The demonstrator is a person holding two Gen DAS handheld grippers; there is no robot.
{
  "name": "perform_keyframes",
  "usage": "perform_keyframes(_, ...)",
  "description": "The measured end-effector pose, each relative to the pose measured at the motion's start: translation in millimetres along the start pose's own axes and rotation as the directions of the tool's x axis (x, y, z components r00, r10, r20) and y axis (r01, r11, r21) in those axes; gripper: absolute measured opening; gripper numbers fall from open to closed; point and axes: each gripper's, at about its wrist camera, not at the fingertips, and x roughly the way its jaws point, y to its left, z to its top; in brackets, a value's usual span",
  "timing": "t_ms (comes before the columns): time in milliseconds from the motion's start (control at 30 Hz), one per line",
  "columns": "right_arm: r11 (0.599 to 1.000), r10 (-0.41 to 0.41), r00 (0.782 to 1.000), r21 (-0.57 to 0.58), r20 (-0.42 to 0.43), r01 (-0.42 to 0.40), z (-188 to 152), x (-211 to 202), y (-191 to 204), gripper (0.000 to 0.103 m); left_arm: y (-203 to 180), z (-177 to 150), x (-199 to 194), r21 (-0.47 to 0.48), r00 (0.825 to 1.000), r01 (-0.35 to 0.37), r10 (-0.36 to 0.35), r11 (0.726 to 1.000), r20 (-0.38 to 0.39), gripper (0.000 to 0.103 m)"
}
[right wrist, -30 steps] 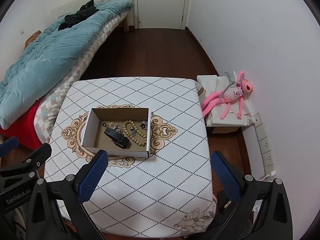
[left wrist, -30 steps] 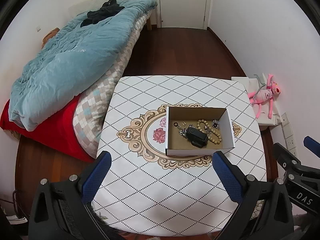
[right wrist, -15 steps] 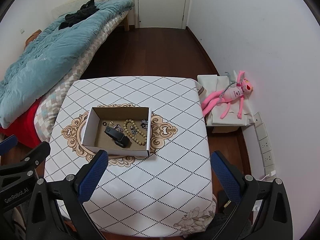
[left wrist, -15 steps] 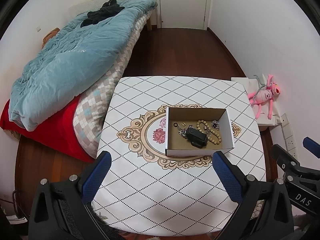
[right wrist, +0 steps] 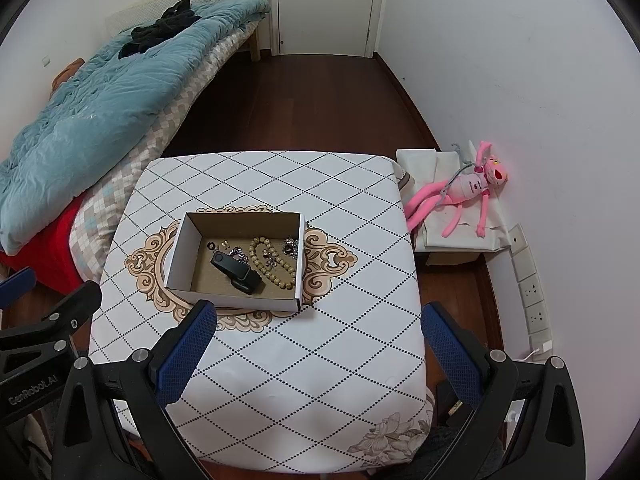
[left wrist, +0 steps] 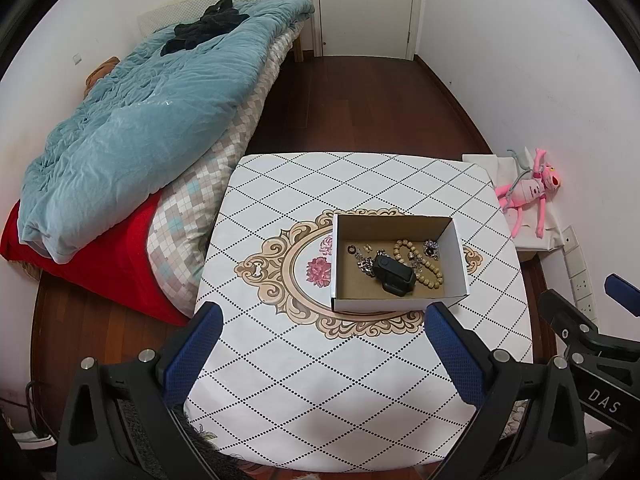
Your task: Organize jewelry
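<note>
Both claws, left claw (left wrist: 320, 320) and right claw (right wrist: 316, 318), hang wide and empty above the desk (left wrist: 360, 400). A cardboard box (left wrist: 396, 304) holds a bead bracelet (left wrist: 424, 268) and a black watch (left wrist: 394, 276).

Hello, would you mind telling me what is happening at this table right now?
A person holds two tools above a cloth-covered table, about to sort jewelry. The left tool and right tool are both open and empty, short of the cardboard box. Inside the box lie a beaded bracelet, a black band and a few small pieces. Nothing has been picked up yet.
</note>
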Motion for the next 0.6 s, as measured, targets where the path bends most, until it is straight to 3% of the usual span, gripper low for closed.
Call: perform_keyframes(600, 1.000, -0.004, 1.000, -0.007, -0.003, 0.004, -0.7, 0.1, 0.9, 0.103, 1.7, 2.2, -2.1, 0.000, 1.000, 0.004, -0.004, 1.000, -0.002, 0.103)
